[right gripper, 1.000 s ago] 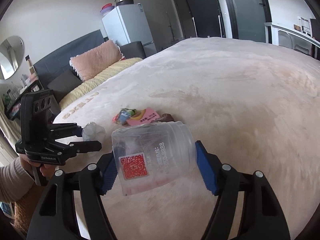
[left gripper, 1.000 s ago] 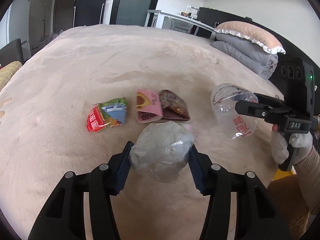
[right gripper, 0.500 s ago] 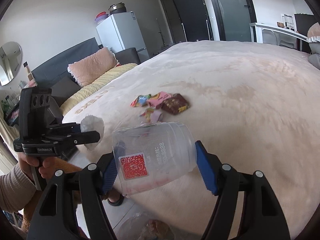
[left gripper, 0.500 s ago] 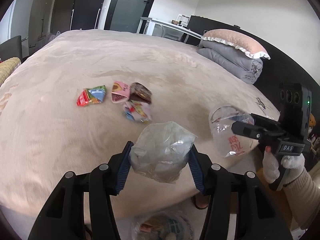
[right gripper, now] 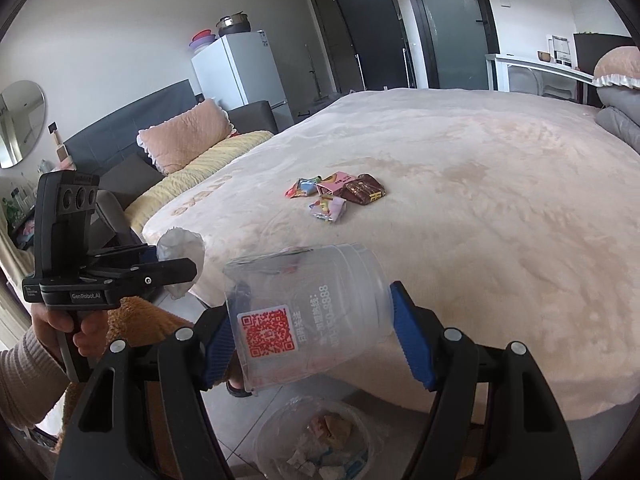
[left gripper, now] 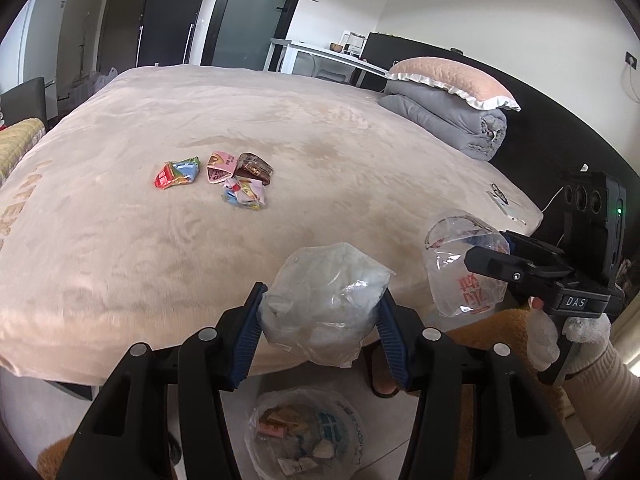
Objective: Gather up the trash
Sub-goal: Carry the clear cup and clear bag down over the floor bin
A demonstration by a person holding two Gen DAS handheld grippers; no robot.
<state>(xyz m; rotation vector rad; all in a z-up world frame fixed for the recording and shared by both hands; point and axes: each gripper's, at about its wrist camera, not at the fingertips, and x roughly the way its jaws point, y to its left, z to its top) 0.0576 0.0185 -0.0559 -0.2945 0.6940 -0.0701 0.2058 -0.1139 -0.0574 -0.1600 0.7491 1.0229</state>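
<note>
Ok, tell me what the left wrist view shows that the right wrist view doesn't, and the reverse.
Left wrist only: the folded grey quilt under a pink pillow, and the red print on the cup.
Right wrist only: a white fridge, a round mirror, and the cup's QR label.
Both: the bed, four wrappers, the bin below, the crumpled bag, the cup.
</note>
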